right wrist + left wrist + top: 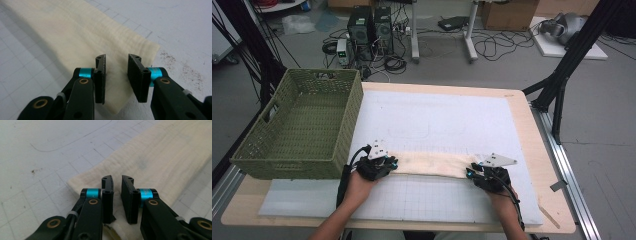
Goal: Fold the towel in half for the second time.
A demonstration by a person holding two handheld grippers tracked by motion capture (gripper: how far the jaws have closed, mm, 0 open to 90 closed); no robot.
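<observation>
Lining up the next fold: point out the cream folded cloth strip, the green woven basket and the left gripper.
cream folded cloth strip [432, 164], high view, its middle
green woven basket [347, 120], high view, right wall
left gripper [117, 182], left gripper view, between fingertips

Cream cloth [432, 164], green woven basket [302, 125], white gridded mat [437, 200]

Green basket [297, 125], PCs [371, 27] behind

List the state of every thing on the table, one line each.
Cloth: folded into a long strip, lying flat on the mat.
Basket: upright, nothing visible inside.
Left gripper: jaws slightly apart over the cloth's end.
Right gripper: jaws apart over the cloth's other end.
</observation>
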